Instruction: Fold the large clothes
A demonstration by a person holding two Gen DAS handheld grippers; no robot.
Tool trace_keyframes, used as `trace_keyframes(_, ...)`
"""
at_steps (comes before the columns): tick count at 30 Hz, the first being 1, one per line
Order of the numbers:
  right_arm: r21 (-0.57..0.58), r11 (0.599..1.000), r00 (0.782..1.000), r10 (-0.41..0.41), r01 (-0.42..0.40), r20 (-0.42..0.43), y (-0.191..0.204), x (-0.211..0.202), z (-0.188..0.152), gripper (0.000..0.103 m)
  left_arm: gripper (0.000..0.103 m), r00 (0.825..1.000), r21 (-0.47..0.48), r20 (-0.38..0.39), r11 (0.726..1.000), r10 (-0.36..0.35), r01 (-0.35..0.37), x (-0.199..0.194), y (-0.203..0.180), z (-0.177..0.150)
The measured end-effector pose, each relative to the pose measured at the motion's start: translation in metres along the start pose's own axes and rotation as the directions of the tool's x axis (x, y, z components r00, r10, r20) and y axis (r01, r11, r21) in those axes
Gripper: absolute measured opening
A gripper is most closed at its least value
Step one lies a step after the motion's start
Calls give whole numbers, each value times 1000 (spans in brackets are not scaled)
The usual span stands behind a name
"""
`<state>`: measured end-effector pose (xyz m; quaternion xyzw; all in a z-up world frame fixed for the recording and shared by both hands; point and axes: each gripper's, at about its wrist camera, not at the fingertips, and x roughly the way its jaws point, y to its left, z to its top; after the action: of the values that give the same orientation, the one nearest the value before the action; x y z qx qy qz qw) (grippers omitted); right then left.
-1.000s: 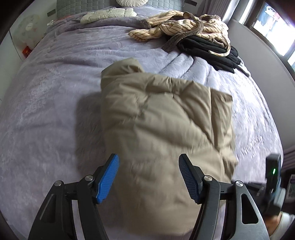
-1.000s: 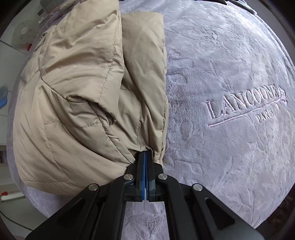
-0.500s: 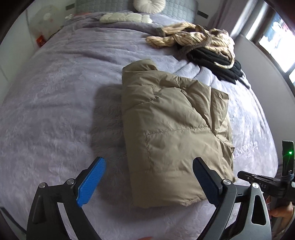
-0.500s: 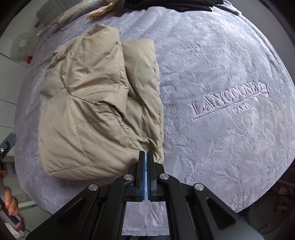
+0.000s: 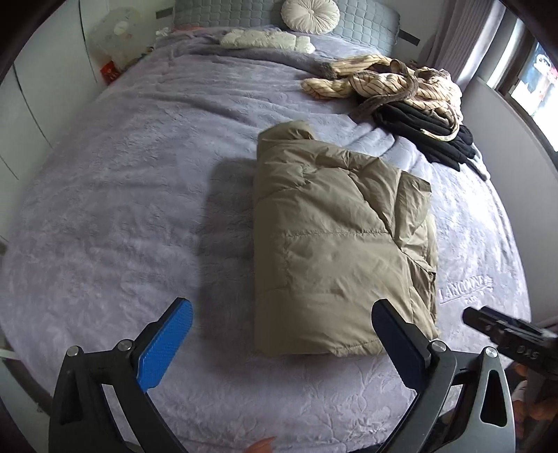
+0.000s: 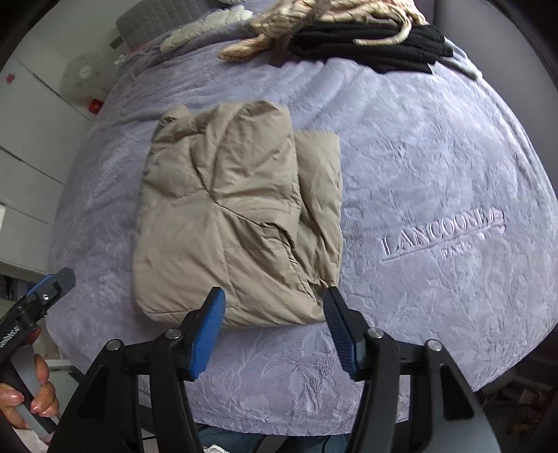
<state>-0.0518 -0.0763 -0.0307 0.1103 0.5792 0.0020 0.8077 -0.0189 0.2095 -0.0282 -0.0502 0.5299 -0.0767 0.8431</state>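
At the far left, beyond the bed's edge, a white fan (image 5: 120,26) stands against the wall. The lilac blanket (image 5: 115,195) covers the whole bed. The left gripper (image 5: 282,334) hangs over the blanket's near edge with its jaws spread wide, having just been opening — nothing is between them, and its blue pads (image 5: 164,345) touch no cloth. Just right of the bed's middle lies the tan puffer jacket (image 5: 334,244), folded into a thick block with its layered edges stacked along the right side. The right gripper (image 6: 273,327) hovers above the jacket's near right corner; its jaws have just been opening and now stand apart, empty, clear of the fabric. Further right, stitched lettering (image 6: 443,233) marks the blanket. At the far right corner — well apart from the jacket — sits a heap of striped cream clothes (image 5: 387,83) on top of black clothes (image 5: 429,134).
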Motion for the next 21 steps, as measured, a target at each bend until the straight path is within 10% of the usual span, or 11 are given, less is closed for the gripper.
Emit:
trace_keyframes(10,-51,997,983,-44,54,178,20,-51,2,103,103,995,12,68,997,75,-76,-34,-13,-8)
trace_keyframes(21,-41,992,962,-106,120,253,28,-78,5,103,103,991,0,103,996,85,-86,-58,-18,-5)
